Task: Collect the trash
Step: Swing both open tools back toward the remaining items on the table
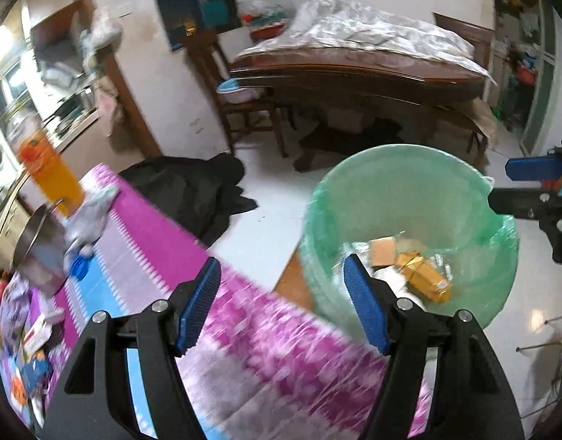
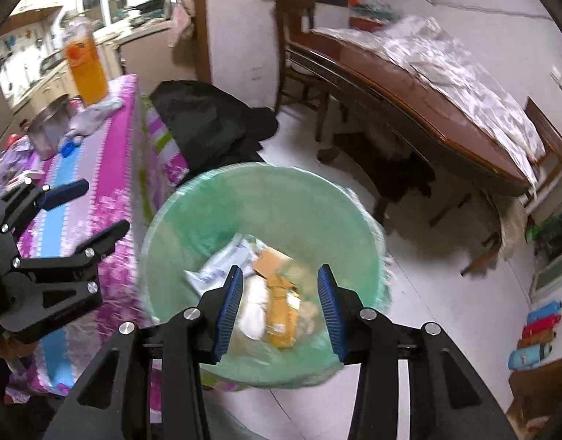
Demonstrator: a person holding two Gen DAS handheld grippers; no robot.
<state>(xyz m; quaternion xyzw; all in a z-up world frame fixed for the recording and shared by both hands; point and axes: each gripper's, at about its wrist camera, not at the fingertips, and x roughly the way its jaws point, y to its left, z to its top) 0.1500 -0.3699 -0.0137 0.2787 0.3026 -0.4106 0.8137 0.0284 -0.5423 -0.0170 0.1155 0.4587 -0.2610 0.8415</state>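
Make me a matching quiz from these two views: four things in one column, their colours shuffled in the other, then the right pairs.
Things:
1. tall bottle
2. bin liner
3. tablecloth
4. heap of cloth on the floor

Colours:
A. black
B. pink and purple with a blue stripe
C. orange
D. pale green

Pairs: 1-C, 2-D, 3-B, 4-A
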